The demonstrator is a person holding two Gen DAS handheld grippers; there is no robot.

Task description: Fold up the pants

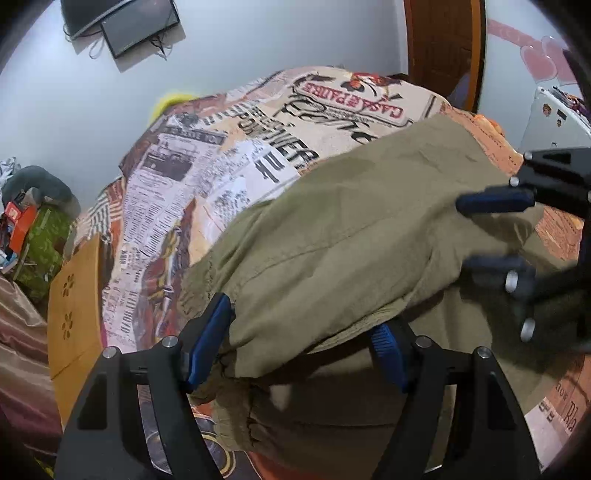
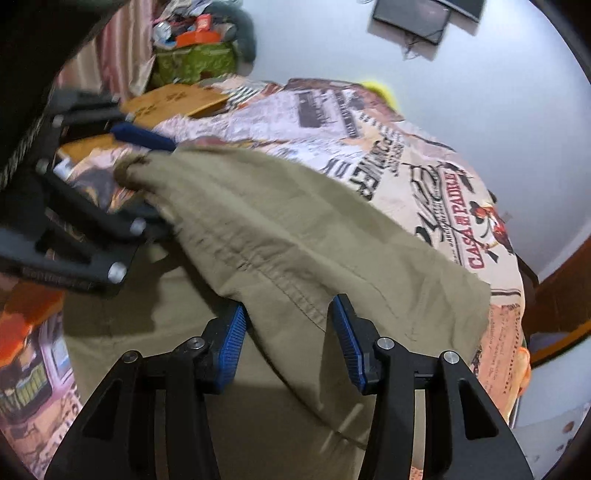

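Note:
Olive-khaki pants (image 1: 351, 236) lie on a bed with a newspaper-print cover (image 1: 221, 155); one layer is folded over another. My left gripper (image 1: 299, 339) is open, its blue pads either side of the folded layer's near edge. My right gripper (image 1: 491, 236) shows at the right, open, over the fabric's right edge. In the right wrist view the pants (image 2: 277, 229) spread ahead; my right gripper (image 2: 288, 343) is open around a stitched seam edge. The left gripper (image 2: 147, 177) is at the upper left by the bunched waistband end.
A wooden board (image 1: 74, 306) lies at the bed's left edge. A cluttered green bag (image 1: 40, 240) stands beyond it. Wall-mounted screens (image 1: 136, 26) hang on the far wall. A wooden door (image 1: 443, 48) is at the right.

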